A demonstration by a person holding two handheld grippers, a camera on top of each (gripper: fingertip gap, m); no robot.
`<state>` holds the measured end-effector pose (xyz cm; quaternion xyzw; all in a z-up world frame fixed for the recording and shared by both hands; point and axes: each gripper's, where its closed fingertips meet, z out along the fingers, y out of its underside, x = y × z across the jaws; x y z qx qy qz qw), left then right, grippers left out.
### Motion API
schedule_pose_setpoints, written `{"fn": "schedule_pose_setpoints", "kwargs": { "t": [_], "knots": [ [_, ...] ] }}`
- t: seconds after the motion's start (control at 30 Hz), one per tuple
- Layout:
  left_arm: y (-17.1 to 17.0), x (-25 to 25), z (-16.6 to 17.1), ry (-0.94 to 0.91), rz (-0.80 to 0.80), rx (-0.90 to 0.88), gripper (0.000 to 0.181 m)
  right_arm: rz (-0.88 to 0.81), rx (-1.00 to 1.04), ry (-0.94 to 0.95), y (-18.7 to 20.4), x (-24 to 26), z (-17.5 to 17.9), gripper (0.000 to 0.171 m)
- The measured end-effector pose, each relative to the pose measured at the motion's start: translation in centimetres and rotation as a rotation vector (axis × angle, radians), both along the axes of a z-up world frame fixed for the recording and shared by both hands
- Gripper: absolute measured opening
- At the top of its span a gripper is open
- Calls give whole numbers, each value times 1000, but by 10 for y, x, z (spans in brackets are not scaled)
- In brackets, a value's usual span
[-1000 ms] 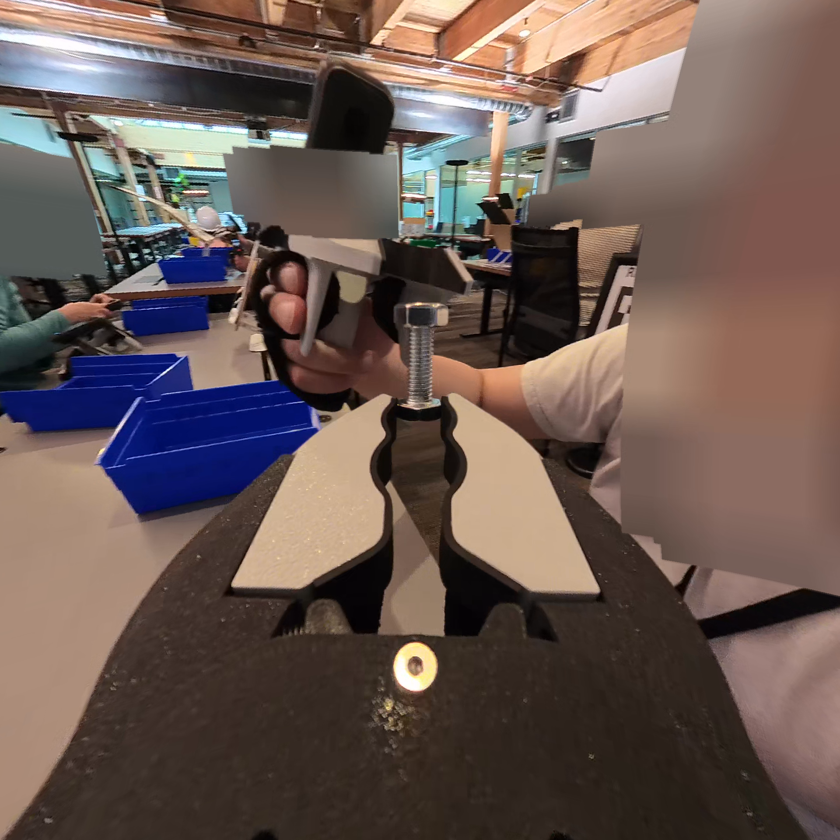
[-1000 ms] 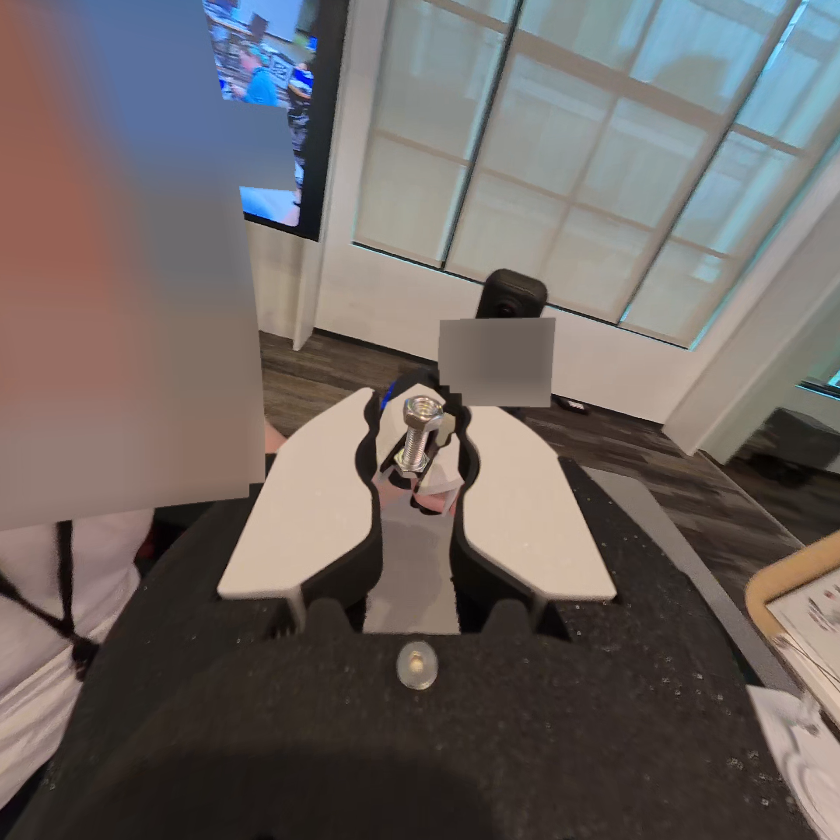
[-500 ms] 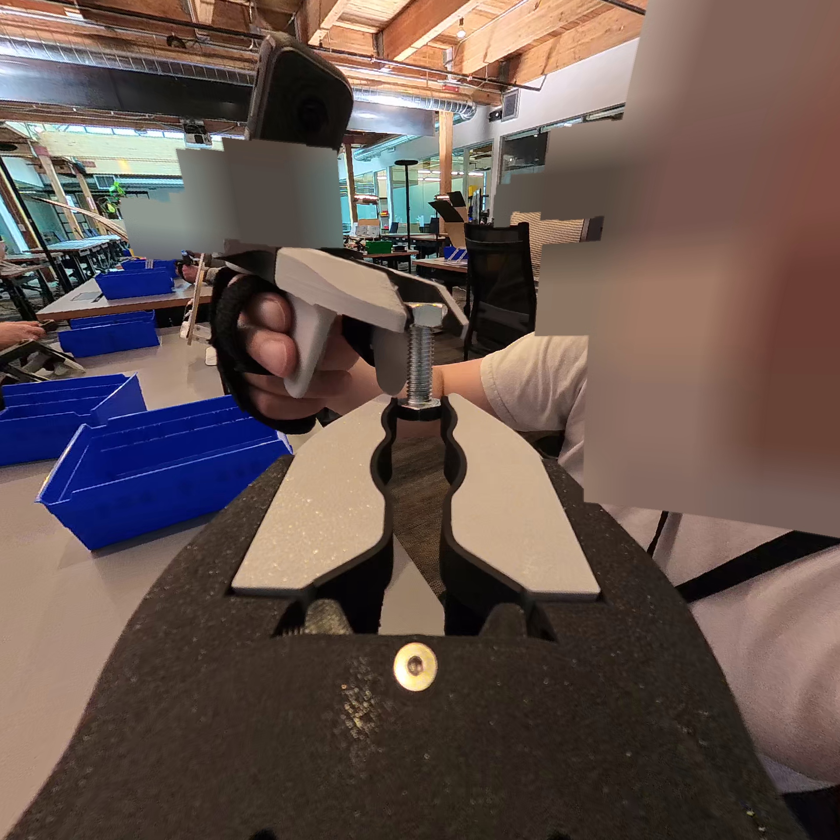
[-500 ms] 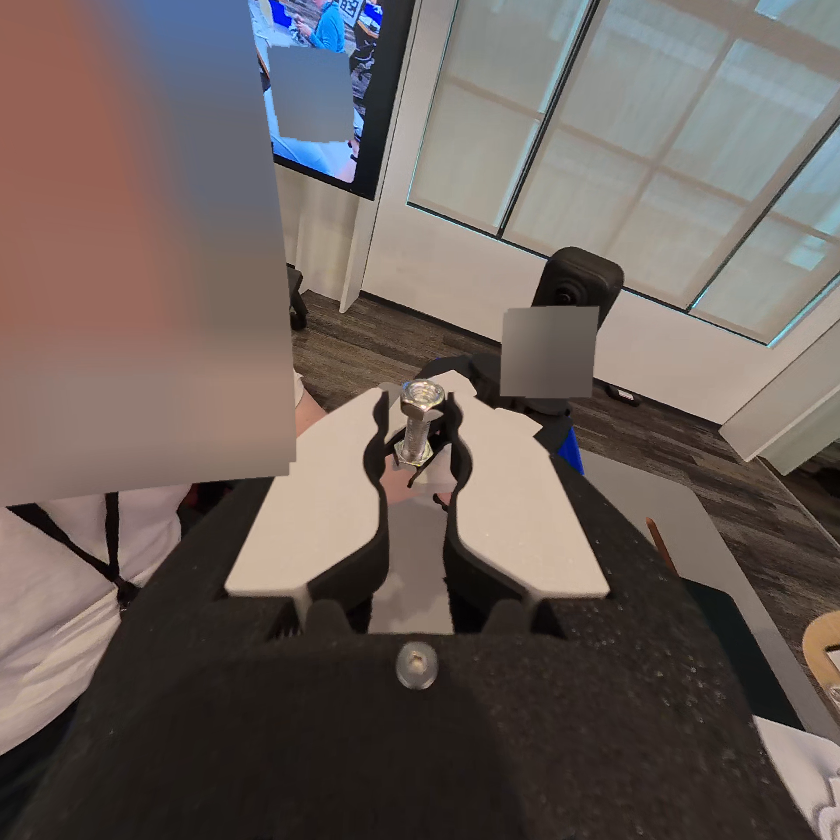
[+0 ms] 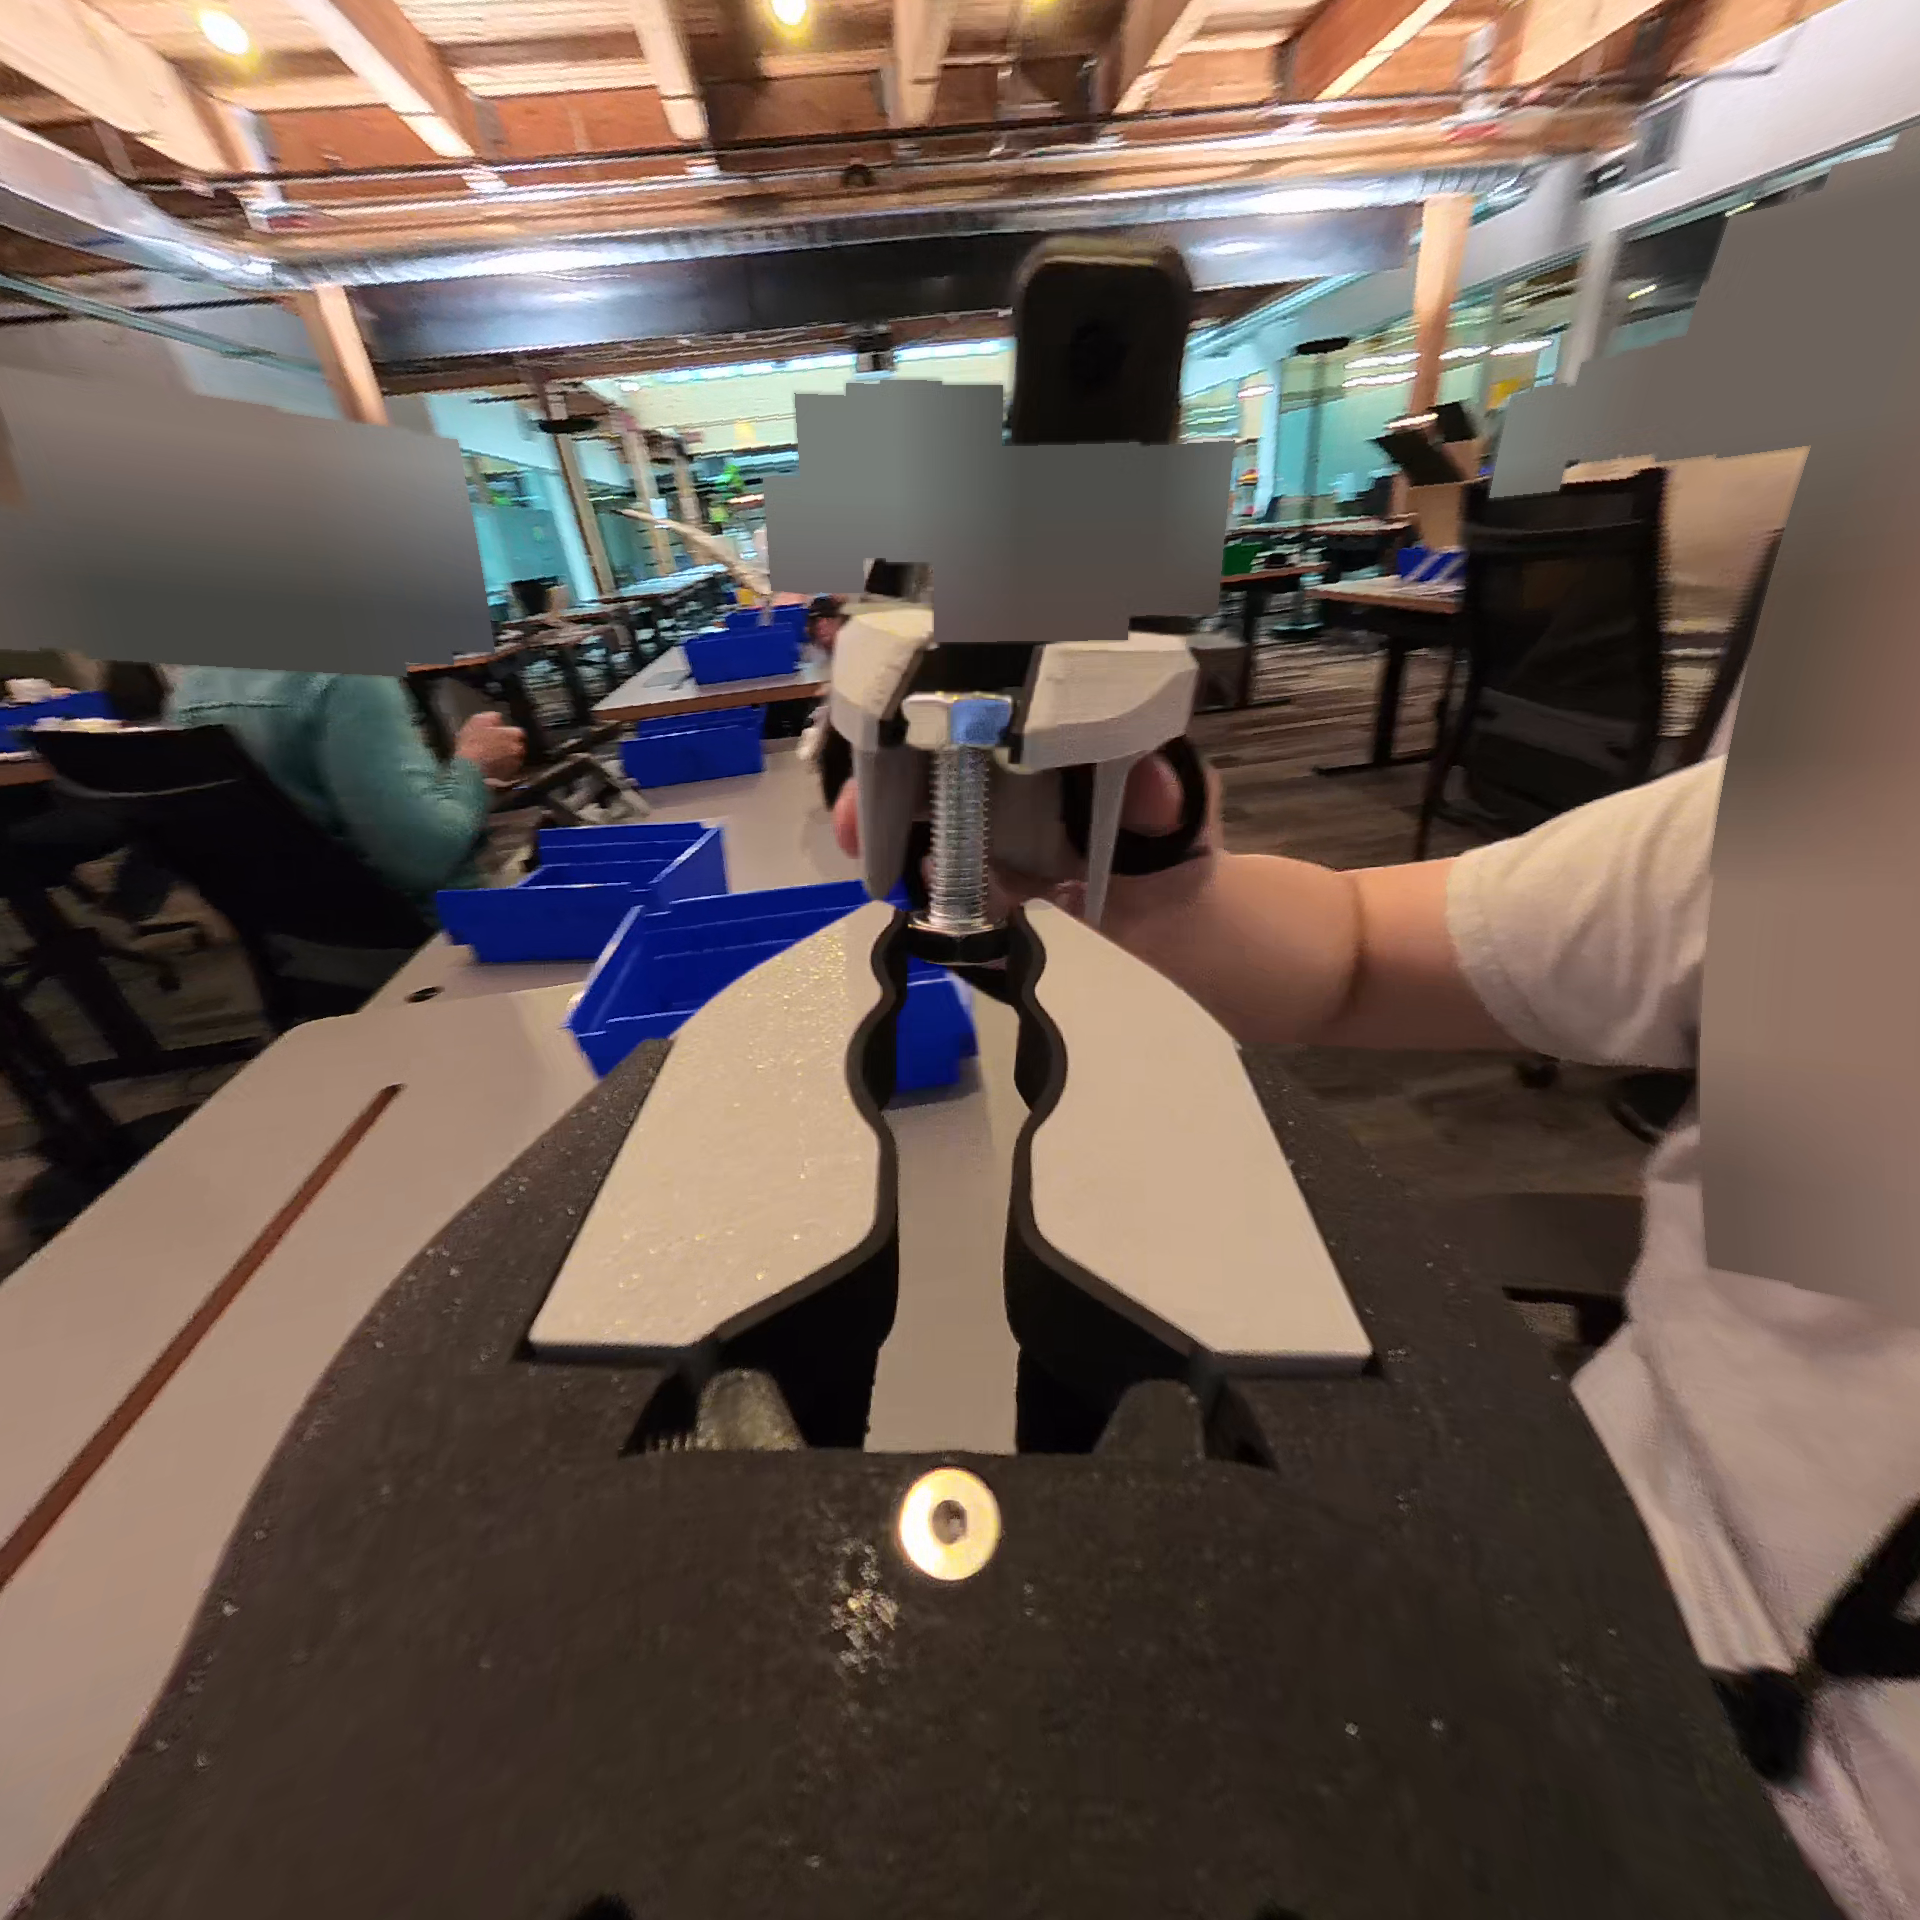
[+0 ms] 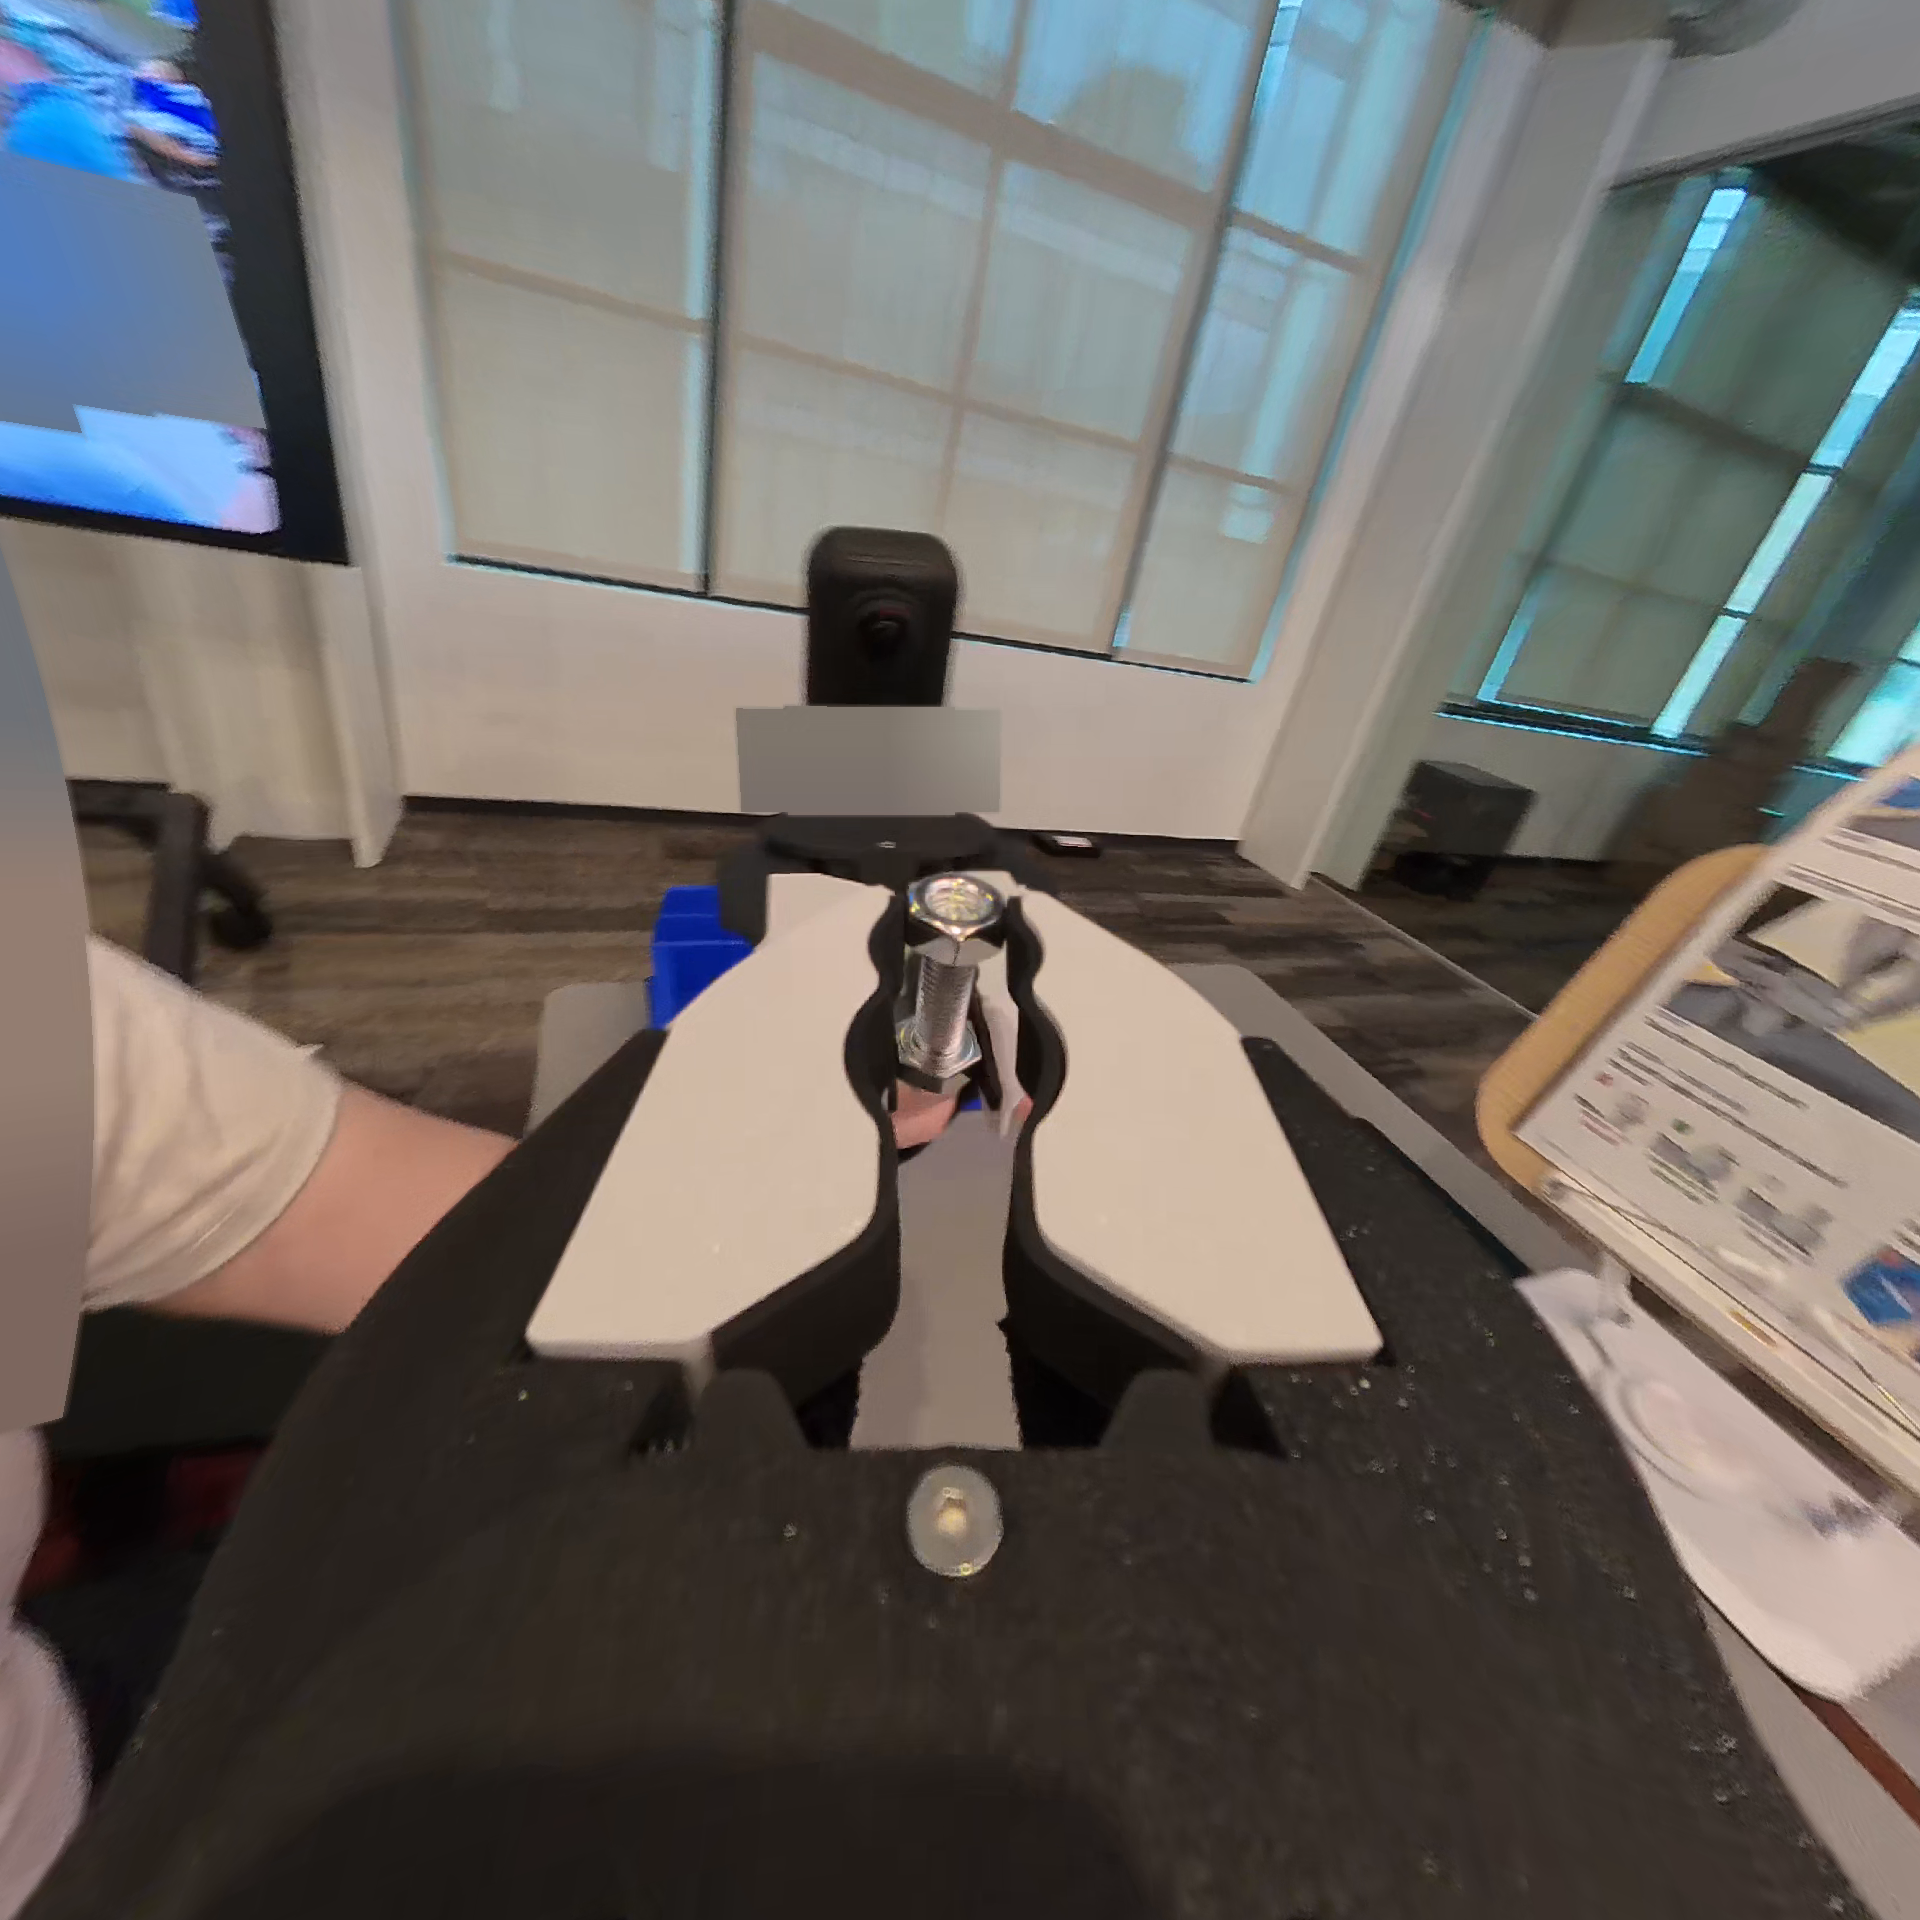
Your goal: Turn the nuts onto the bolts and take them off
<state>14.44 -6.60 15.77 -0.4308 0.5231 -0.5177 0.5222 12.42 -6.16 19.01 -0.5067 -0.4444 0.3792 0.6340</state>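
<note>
A silver bolt (image 5: 958,831) stands upright in the air between my two grippers, head up. My left gripper (image 5: 956,940) is shut on the hex nut (image 5: 954,925) at the bolt's lower end. In the left wrist view my right gripper (image 5: 956,717) faces me and is shut on the bolt's head, with a hand behind it. In the right wrist view the right gripper (image 6: 951,914) clamps the bolt head, and the bolt (image 6: 940,997) runs down to the nut (image 6: 937,1055). The left gripper is mostly hidden there.
Two blue bins (image 5: 727,966) (image 5: 592,904) sit on the grey table (image 5: 312,1143) below the grippers. A person (image 5: 343,769) sits at the far left. A wood-framed printed board (image 6: 1714,1091) and a white sheet (image 6: 1745,1455) lie to the right. Left and right tips are no more than a few centimetres apart.
My right gripper came onto the bolt head and shut on it, then swung round with the bolt until it faces the left gripper squarely. The left gripper kept its hold on the nut.
</note>
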Motion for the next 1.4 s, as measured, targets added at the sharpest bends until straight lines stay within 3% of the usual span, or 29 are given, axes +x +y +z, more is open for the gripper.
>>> {"fn": "schedule_pose_setpoints", "kwargs": {
  "t": [0.2,0.33,0.43,0.57,0.77,0.9,1.13,1.23,1.4],
  "knots": [
    [7,2,0,3,65,19,18,-113,-4,33,7,1,0,18],
    [-7,-1,0,2,-50,-13,18,-11,99,8,-7,2,5,37],
    [-16,-4,0,5,-130,-37,18,116,159,-23,-20,7,9,34],
    [-25,-3,-2,16,-192,-43,18,272,92,-118,-29,5,2,33],
    [-30,-1,-5,34,-205,-27,18,339,46,-157,-30,1,-3,22],
    [-26,-1,-3,19,-183,-30,18,294,55,-141,-27,0,-1,19],
    [-4,-1,-2,23,-9,0,18,35,-8,-54,-4,1,0,19],
    [-5,-3,2,-3,-32,-20,18,11,41,-37,-4,6,2,34],
    [-5,-4,2,0,-29,-15,18,51,76,-15,-10,10,5,36]
  ]
}}
